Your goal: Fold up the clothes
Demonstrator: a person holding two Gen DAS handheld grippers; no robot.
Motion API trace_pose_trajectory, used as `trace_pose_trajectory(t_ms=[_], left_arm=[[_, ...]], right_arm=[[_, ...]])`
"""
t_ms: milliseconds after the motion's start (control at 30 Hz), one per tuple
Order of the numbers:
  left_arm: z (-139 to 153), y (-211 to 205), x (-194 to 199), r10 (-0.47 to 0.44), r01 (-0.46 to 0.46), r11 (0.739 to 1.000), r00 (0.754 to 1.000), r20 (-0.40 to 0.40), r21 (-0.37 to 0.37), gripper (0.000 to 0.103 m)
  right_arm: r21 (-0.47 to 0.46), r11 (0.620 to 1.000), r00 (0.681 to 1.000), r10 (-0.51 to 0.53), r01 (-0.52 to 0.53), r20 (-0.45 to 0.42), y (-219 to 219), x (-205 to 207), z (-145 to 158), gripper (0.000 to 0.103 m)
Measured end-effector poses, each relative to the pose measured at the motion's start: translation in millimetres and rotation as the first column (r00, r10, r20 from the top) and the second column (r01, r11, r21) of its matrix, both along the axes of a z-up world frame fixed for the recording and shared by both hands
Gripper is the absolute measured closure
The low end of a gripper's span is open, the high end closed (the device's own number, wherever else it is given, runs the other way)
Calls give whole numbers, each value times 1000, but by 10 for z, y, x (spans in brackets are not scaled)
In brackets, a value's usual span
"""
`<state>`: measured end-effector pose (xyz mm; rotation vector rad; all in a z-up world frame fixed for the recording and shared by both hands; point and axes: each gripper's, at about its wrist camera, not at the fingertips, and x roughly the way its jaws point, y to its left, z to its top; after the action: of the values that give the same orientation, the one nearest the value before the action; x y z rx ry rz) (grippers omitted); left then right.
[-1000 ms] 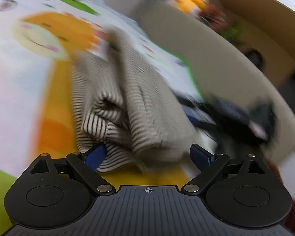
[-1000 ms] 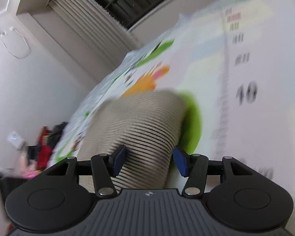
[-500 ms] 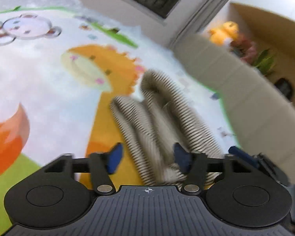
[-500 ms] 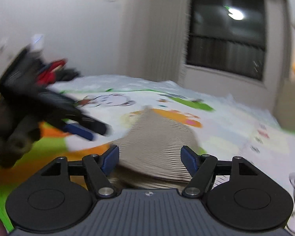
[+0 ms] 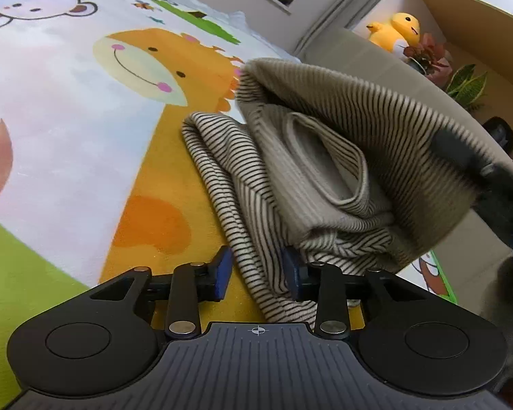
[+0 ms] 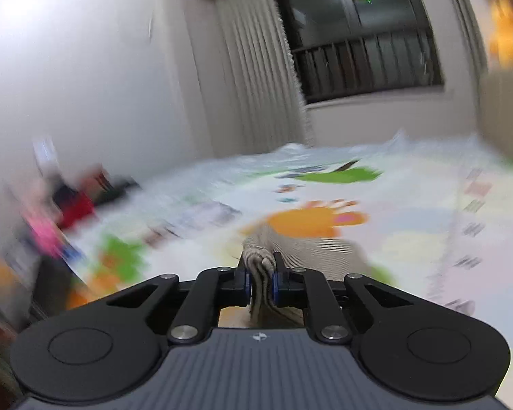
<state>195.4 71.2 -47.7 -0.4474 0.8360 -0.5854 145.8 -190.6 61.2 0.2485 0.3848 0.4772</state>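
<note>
The left gripper stands with its blue-padded black fingers partly spread, a fold of the striped garment lying between them; the right-hand pad touches the cloth while the left-hand pad stands just clear of it, so nothing is pinched. The garment is a soft ribbed knit, beige with thin dark stripes, heaped in rounded folds on the play mat. One band trails flat toward the gripper. Beside it a thicker roll curls around a plain beige lining, and an upper layer arches up and away to the right, where a dark, blurred shape meets its edge.

The mat is smooth and glossy, printed with a smiling orange giraffe, a white bear face and green patches. Beyond its far edge rises a beige upholstered surface, and behind that a yellow plush duck sits near red flowers and green leaves in a tan-walled corner.

The right gripper has its fingers drawn nearly together, clamping a bunched edge of the same striped knit, which pokes up between the blue pads as a small rounded wad. The rest of the cloth trails to the right over the mat, heavily motion-blurred. Farther off hang pleated white vertical blinds beside a dark window, with blurred red and pink items at the left wall.
</note>
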Motion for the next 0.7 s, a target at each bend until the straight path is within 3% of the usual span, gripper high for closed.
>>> trace_pose_trajectory(t_ms=[133, 233, 300, 333, 367, 567, 633, 700], left_arm=[[-61, 79, 36, 7, -7, 999, 1000, -20, -33, 73], [-72, 165, 11, 5, -7, 999, 999, -40, -49, 79], [-31, 288, -13, 14, -17, 998, 998, -56, -56, 78], [-4, 349, -26, 21, -25, 998, 998, -59, -56, 73], [69, 411, -51, 48, -49, 998, 998, -32, -40, 64], [485, 223, -73, 30, -28, 999, 995, 100, -19, 52], [611, 118, -67, 12, -11, 1000, 990, 138, -9, 52], [534, -53, 12, -6, -1, 999, 990, 139, 53, 56]], right_arm=[[59, 991, 983, 131, -124, -132, 219, 105, -200, 93], [79, 987, 960, 153, -138, -234, 299, 190, -529, 93], [121, 982, 948, 173, -145, -267, 269, 169, -682, 93], [116, 981, 948, 179, -153, -262, 263, 147, -710, 93], [93, 982, 951, 182, -163, -252, 275, 114, -720, 93], [-163, 963, 967, 185, -213, -172, 625, -47, -792, 92], [-227, 951, 973, 179, -208, -144, 718, -103, -767, 92], [-291, 937, 981, 171, -192, -97, 743, -205, -693, 91]])
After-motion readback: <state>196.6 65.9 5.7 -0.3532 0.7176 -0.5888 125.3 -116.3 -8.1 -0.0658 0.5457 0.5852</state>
